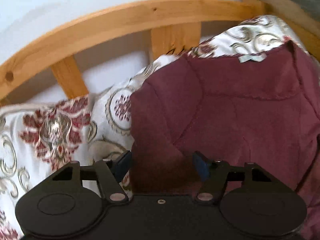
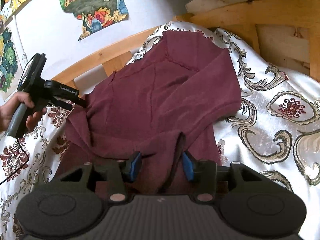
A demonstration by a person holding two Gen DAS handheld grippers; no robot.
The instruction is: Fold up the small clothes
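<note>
To your right, the patterned bedspread (image 2: 280, 92) lies bare at the right of the frame: free passage there. The wooden bed rail (image 2: 112, 50) closes off the upper left, and the maroon garment (image 2: 160, 100) fills the centre, the left gripper (image 2: 85, 103) at its left edge.

The left wrist view is motion-blurred: the white floral satin bedspread (image 1: 50, 132) smears at 9 o'clock. The maroon knit garment (image 1: 230, 110) runs off at 3 o'clock, its near edge hidden behind the left claw (image 1: 163, 166)
</note>
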